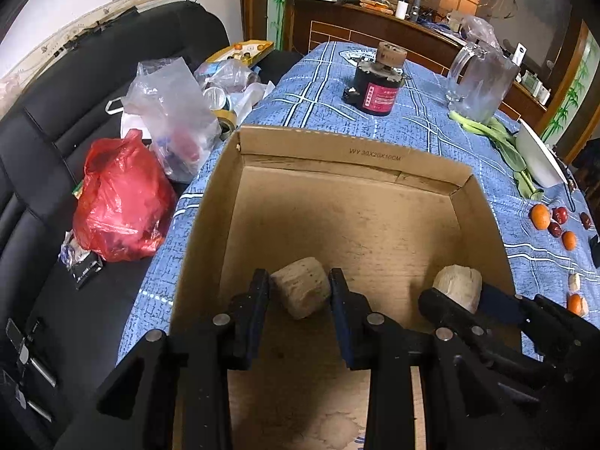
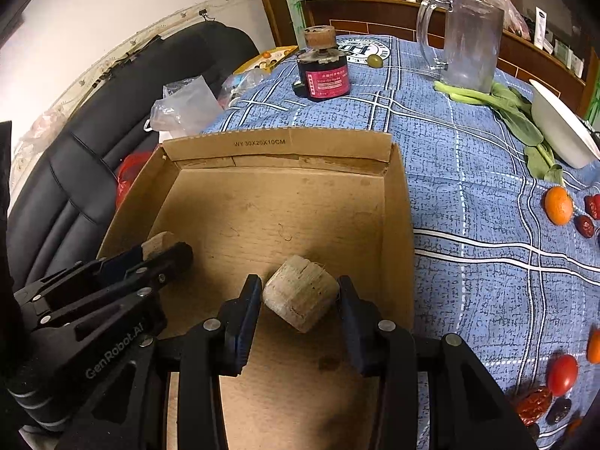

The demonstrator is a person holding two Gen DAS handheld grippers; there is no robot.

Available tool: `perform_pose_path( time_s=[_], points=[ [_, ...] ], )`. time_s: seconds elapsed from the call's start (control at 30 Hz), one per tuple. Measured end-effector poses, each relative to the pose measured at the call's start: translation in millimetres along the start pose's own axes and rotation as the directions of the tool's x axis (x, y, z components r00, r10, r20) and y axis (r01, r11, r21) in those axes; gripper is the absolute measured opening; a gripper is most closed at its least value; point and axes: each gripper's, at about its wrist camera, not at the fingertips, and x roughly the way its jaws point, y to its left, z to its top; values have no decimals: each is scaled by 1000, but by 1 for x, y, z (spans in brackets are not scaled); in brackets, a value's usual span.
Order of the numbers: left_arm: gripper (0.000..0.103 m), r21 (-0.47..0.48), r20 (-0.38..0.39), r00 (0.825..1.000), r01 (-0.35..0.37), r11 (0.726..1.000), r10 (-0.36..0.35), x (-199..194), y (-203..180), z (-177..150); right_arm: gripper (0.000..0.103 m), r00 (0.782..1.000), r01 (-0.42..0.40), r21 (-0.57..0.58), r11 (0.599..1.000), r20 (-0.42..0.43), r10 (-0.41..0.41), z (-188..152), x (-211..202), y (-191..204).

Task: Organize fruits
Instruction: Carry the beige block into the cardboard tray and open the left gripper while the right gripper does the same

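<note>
Both grippers hang over an open cardboard box (image 1: 348, 157) on a blue checked tablecloth. My left gripper (image 1: 299, 290) is shut on a pale cut fruit chunk (image 1: 300, 292) above the box floor. My right gripper (image 2: 300, 300) is shut on a second pale chunk (image 2: 300, 298); it also shows in the left wrist view (image 1: 459, 288). The left gripper shows in the right wrist view (image 2: 165, 253) at the box's left side. Oranges (image 2: 558, 204) and red dates (image 2: 585, 225) lie on the cloth to the right of the box.
A black cylinder with a red label (image 2: 324, 75), a glass mug (image 2: 468, 45), green leafy stalks (image 2: 513, 112) and a white bowl (image 2: 562, 127) stand beyond the box. A black sofa (image 1: 56, 150) on the left holds plastic bags (image 1: 120, 202).
</note>
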Motion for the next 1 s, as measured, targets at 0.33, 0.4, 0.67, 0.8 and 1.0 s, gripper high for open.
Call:
perform_pose_path(
  time_s=[0.33,0.4,0.67,0.8,1.0],
  points=[
    [46,-40,-11,1000,16,999,-16,-4,9,1,45,1000,4,-7,1000,-3,-4,0,0,1],
    [50,-55,-8,999,31,998,-32,-8,12,1,46,1000,2,-3,1000,1,-1,0,-2,1],
    [58,-84,28,998,60,995,-57,-35,17,-4,56,999,-13,5,1000,44,12,-2,-20,-1],
    [61,-93,61,996,63,994,-58,-57,17,-9,56,997,-26,0,1000,72,26,-6,-38,-1],
    [63,-96,118,992,66,993,-54,-93,12,-25,56,993,-51,10,999,109,49,-19,-69,-10]
  ],
)
